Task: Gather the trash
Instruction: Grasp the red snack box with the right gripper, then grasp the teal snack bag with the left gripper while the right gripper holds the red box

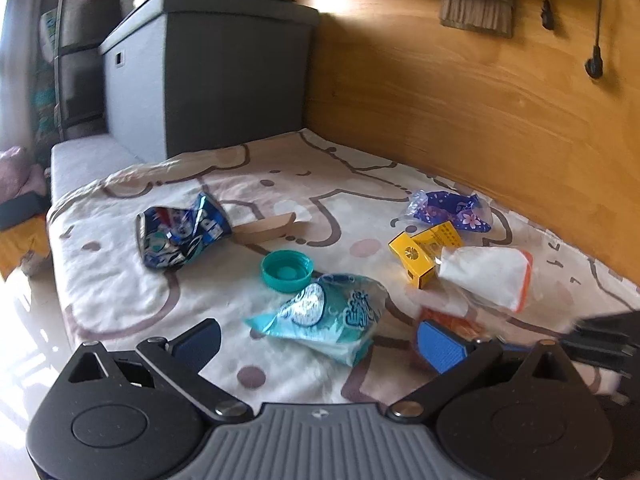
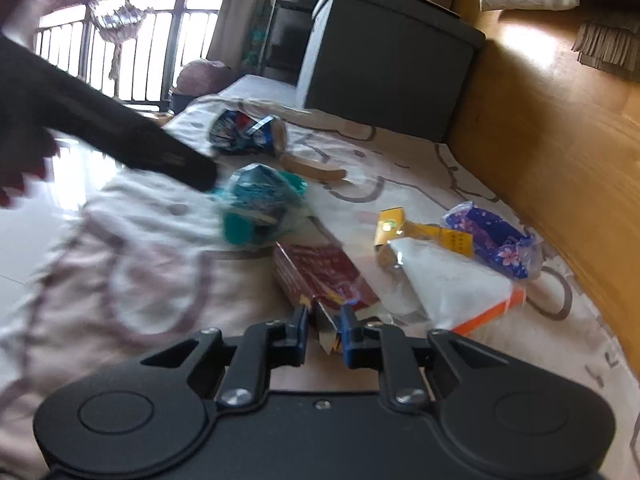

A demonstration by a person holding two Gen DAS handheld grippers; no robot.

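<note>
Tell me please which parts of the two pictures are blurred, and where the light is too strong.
Left wrist view: mostly sharp; the teal wrapper is readable, only the dark edge at far right is smeared, and the floor at the left is washed out. Right wrist view: motion blur on the dark sleeve and the teal wrapper; the window is overexposed; the red box near the right tool is softer.

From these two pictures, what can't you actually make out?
- Red pack: in the right view its near end is hidden behind the right gripper; in the left view it barely shows.
- Teal wrapper: smeared by blur in the right view, print unreadable.
- Yellow box: lettering too small in both views.
- Left gripper: only a blurred dark finger in the right view.
</note>
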